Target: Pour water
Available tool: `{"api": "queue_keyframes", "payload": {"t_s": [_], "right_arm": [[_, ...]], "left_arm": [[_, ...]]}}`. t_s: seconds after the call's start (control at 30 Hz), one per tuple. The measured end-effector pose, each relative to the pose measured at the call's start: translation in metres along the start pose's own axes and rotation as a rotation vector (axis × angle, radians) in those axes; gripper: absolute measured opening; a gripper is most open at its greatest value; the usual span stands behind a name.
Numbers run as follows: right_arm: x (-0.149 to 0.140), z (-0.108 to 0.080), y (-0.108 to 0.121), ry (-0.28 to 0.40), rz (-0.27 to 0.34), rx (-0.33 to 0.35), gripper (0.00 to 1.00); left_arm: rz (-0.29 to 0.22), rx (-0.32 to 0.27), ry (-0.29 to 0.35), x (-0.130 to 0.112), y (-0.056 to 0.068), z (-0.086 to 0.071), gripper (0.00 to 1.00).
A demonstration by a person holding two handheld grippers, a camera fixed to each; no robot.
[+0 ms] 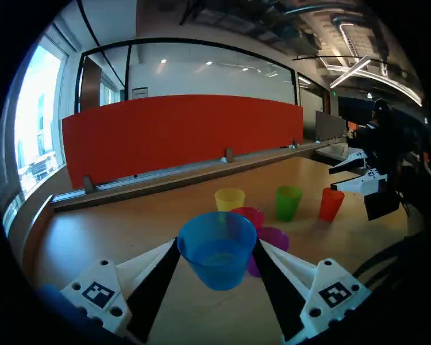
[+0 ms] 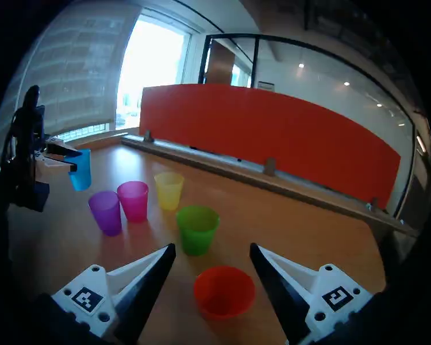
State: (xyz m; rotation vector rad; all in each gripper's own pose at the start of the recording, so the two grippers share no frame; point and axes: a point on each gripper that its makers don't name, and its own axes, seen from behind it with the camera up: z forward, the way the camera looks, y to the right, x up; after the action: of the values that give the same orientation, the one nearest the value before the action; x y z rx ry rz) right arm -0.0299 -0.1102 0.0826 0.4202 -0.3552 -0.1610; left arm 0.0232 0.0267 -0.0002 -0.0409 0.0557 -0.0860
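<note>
1. Gripping the blue cup point(image 1: 217, 256) on both sides, the left gripper point(image 1: 215, 244) is clamped on it, with water inside.
2. Right gripper point(image 2: 211, 247) fingers apart. The red cup point(image 2: 224, 292) stands between them on the table point(image 2: 307, 230), fingers clear of it.
3. Green cup point(image 2: 197, 229), yellow cup point(image 2: 169, 190), pink cup point(image 2: 133, 200) and purple cup point(image 2: 106, 211) stand beyond, close together.

A wooden table point(image 2: 307, 230) carries a purple cup point(image 2: 106, 213), pink cup point(image 2: 134, 201), yellow cup point(image 2: 169, 191) and green cup point(image 2: 197, 230) left of centre, and a red cup point(image 2: 224, 292) at bottom centre.

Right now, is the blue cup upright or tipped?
Upright: the blue cup has its rim level between the fingers of the left gripper, with what looks like water pooled at its bottom.
</note>
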Motion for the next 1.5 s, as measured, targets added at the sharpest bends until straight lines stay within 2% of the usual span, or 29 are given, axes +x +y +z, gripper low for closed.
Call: {"api": "queue_keyframes", "payload": {"t_s": [0.4, 0.7, 0.9, 1.1, 1.5], "right_arm": [[-0.003, 0.022, -0.004, -0.126, -0.034, 0.055, 1.0], [-0.005, 0.044, -0.012, -0.212, -0.049, 0.097, 1.0], [-0.007, 0.058, -0.016, -0.266, -0.06, 0.11, 1.0], [-0.008, 0.071, -0.018, -0.306, -0.042, 0.117, 1.0], [-0.017, 0.088, -0.021, -0.371, -0.05, 0.111, 1.0]], "left_arm": [[-0.015, -0.001, 0.024, -0.002, 0.006, -0.019, 0.87], [-0.006, -0.022, 0.03, -0.001, 0.017, -0.029, 0.88], [0.015, -0.022, 0.026, -0.003, 0.021, -0.032, 0.88], [0.01, -0.03, 0.026, -0.007, 0.025, -0.034, 0.87], [0.0, -0.029, 0.025, -0.009, 0.022, -0.035, 0.87]]}}
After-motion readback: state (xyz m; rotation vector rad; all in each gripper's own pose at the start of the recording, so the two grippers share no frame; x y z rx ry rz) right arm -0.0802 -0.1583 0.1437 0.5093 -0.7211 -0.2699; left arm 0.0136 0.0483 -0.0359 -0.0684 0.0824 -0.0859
